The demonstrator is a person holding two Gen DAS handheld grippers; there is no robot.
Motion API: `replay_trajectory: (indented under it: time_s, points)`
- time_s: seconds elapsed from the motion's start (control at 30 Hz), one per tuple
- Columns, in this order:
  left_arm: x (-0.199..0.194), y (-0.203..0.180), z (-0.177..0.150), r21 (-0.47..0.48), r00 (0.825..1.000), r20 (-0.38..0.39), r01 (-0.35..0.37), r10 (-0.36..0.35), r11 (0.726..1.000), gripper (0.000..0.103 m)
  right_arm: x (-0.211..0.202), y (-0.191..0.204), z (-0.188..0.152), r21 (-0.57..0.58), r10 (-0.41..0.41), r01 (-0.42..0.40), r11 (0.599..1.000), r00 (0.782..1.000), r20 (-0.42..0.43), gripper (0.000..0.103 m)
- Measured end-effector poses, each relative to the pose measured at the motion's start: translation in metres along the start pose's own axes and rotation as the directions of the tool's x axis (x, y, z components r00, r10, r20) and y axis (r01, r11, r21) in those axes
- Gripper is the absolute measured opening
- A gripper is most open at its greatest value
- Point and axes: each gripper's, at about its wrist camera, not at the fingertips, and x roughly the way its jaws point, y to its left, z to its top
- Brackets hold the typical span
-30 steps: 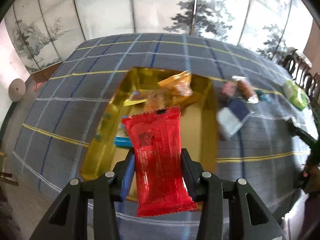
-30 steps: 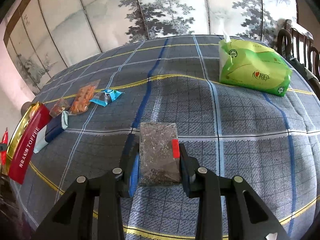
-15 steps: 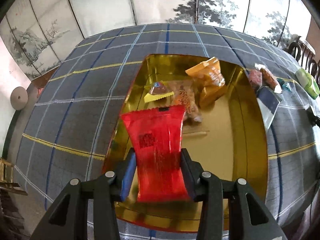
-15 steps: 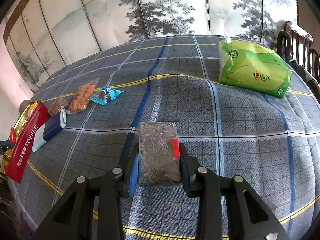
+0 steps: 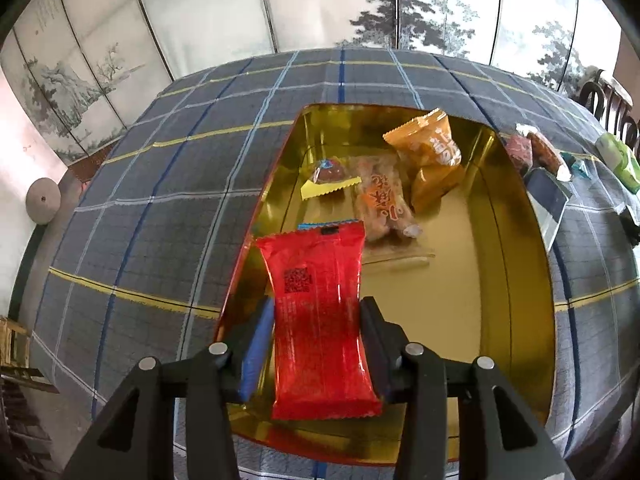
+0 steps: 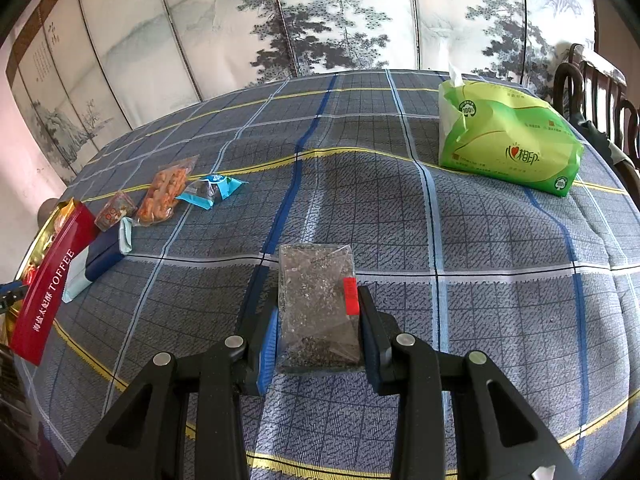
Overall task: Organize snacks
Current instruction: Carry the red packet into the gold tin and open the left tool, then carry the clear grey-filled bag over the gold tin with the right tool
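Observation:
My left gripper (image 5: 318, 336) is shut on a red snack packet (image 5: 318, 312) and holds it over the near left part of a gold tin (image 5: 516, 280). In the tin lie an orange bag (image 5: 430, 148), a clear orange-printed packet (image 5: 382, 200) and a small sweet with a yellow wrapper (image 5: 328, 178). My right gripper (image 6: 318, 332) is shut on a clear packet of dark crumbly snack (image 6: 316, 300) just above the checked tablecloth. The tin's red TOFFEE side (image 6: 52, 280) shows at the far left of the right wrist view.
Loose snacks lie to the right of the tin: an orange packet (image 6: 166, 192), a blue-wrapped sweet (image 6: 212, 190), a small red one (image 6: 116, 210) and a dark blue pack (image 6: 106, 252). A green tissue pack (image 6: 504, 148) sits at the back right. Dark wooden chairs (image 6: 592, 88) stand beyond it.
My left gripper has carried the red packet forward and lower over the tin, which now fills more of the view. The right gripper and its packet have stayed still.

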Motion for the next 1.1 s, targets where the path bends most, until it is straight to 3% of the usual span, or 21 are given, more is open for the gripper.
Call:
replay_trajectory:
  time_s: [0.03, 0.17, 0.4, 0.47, 0.67, 0.77, 0.9, 1.0, 1.1]
  points:
    - [-0.004, 0.0, -0.001, -0.001, 1.0, 0.013, 0.003, -0.003, 1.0, 0.046, 0.0, 0.001, 0.0, 0.0, 0.0, 0.0, 1.0, 1.0, 0.0, 0.033]
    - [-0.021, 0.001, -0.003, -0.021, 0.997, 0.07, -0.014, 0.015, 1.0, 0.065, 0.0, 0.0, 0.0, -0.001, -0.001, 0.001, 1.0, 1.0, 0.0, 0.033]
    - [-0.057, -0.005, -0.013, -0.083, 0.993, 0.12, 0.024, -0.014, 0.996, 0.065, 0.0, 0.0, 0.0, 0.001, 0.0, 0.0, 1.0, 1.0, 0.0, 0.033]
    - [-0.069, -0.009, -0.021, -0.131, 0.99, 0.138, 0.051, -0.033, 0.99, 0.071, 0.0, 0.0, 0.0, 0.007, 0.008, -0.008, 1.0, 1.0, 0.001, 0.032]
    - [-0.099, -0.022, -0.05, -0.268, 0.967, 0.227, 0.179, -0.119, 0.947, 0.075, -0.002, 0.0, -0.002, 0.009, 0.005, -0.005, 1.0, 1.0, -0.007, 0.032]
    - [-0.11, -0.034, -0.057, -0.261, 0.966, 0.249, 0.14, -0.073, 0.955, 0.075, -0.008, 0.001, -0.006, 0.03, 0.026, -0.026, 0.999, 1.0, -0.011, 0.032]
    - [-0.114, -0.045, -0.064, -0.253, 0.965, 0.245, 0.156, -0.093, 0.955, 0.075, -0.023, 0.014, -0.012, 0.036, 0.076, -0.076, 0.996, 0.997, 0.006, 0.032]
    - [-0.119, -0.047, -0.073, -0.285, 0.958, 0.264, 0.183, -0.107, 0.941, 0.075, -0.035, 0.037, -0.012, 0.016, 0.128, -0.128, 0.992, 0.992, 0.016, 0.032]
    - [-0.121, -0.05, -0.078, -0.275, 0.962, 0.256, 0.17, -0.098, 0.946, 0.075, -0.047, 0.074, -0.006, -0.046, 0.196, -0.195, 0.98, 0.98, 0.027, 0.032]
